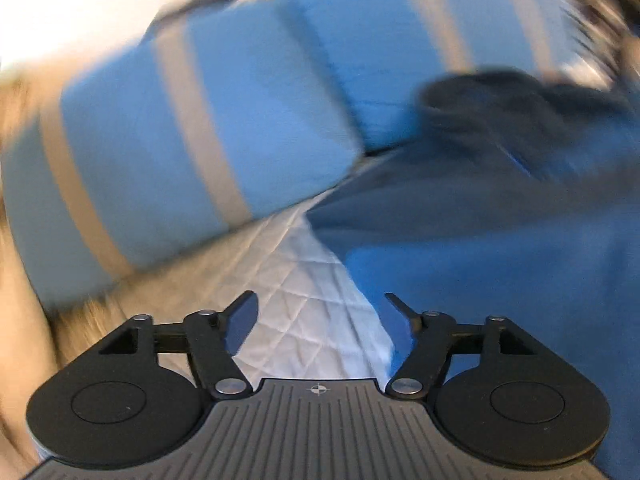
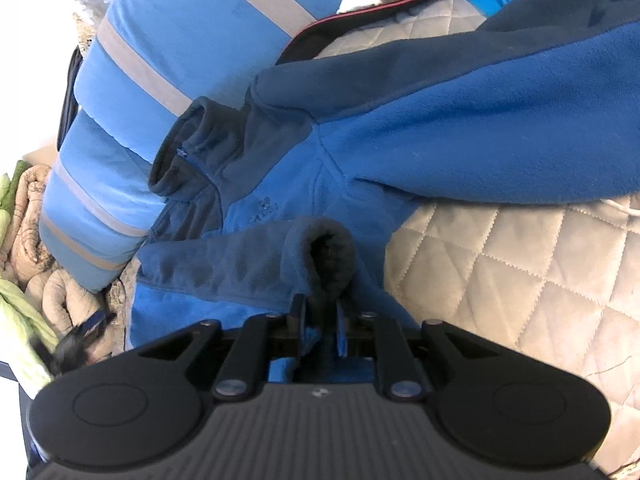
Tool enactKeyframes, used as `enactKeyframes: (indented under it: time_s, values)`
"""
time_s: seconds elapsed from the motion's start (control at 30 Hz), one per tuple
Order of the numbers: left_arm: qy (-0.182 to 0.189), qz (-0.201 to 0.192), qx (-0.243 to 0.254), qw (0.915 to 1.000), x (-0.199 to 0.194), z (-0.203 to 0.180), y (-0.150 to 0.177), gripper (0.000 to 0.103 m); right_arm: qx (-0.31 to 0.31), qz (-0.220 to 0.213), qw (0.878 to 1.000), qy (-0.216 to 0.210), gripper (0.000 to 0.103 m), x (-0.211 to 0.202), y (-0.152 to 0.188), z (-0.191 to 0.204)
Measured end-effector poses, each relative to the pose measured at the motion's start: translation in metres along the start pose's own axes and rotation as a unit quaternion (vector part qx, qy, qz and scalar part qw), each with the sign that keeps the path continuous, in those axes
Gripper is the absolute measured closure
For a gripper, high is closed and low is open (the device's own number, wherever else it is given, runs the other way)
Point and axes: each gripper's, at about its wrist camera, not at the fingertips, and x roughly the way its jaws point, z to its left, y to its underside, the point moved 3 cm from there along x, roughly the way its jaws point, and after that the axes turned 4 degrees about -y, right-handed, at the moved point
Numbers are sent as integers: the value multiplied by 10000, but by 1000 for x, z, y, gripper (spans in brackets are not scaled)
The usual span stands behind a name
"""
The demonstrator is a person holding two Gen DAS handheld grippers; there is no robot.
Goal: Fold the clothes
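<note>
The blue fleece jacket (image 2: 360, 132) lies spread on a quilted white bed cover (image 2: 520, 280), with its dark collar (image 2: 192, 152) toward the striped blue pillows (image 2: 160, 40). One sleeve (image 2: 480, 112) is stretched out over the quilt to the far side. The other sleeve (image 2: 248, 256) is already brought across the chest, and its dark cuff (image 2: 332, 252) rests on the body of the jacket, just in front of the right tool (image 2: 318, 316).

I judge that the folding is at an early stage. One sleeve is folded in, but the second sleeve is not yet folded, and the body is not yet doubled over. No neat folded shape shows so far.

The right tool is almost closed, and blue fleece is pinched between its jaws, directly below the cuff. It seems to hold the edge of the jacket or the sleeve there; I cannot tell exactly which layer.

The left tool (image 1: 320, 308) stands wide apart and has nothing between its jaws. Its view is strongly blurred. Below it is the bare quilt, and the edge of the jacket (image 1: 500, 260) lies just beside it, under its right finger (image 1: 404, 312) in this view. The tool does not touch the cloth as far as I can see.

The pillows (image 1: 180, 120) stand behind the jacket, and a dark blurred shape (image 1: 500, 100) lies there too, possibly the collar.
</note>
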Motion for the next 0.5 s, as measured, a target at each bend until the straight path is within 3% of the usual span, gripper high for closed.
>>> enactKeyframes:
  time_s: [0.1, 0.23, 0.4, 0.5]
  values:
    - [-149, -644, 1274, 9896, -26, -44, 21, 22, 6, 15, 10000, 88, 87, 2, 0, -1]
    - [-643, -1079, 2585, 9578, -26, -92, 37, 19, 46, 10, 9998, 202, 87, 4, 2, -2]
    - [-908, -978, 3169, 9390, 5, -112, 35, 18, 21, -23, 9996, 271, 87, 2, 4, 3]
    - [-803, -1188, 3794, 9141, 12, -122, 39, 18, 19, -30, 9996, 285, 87, 1, 4, 4]
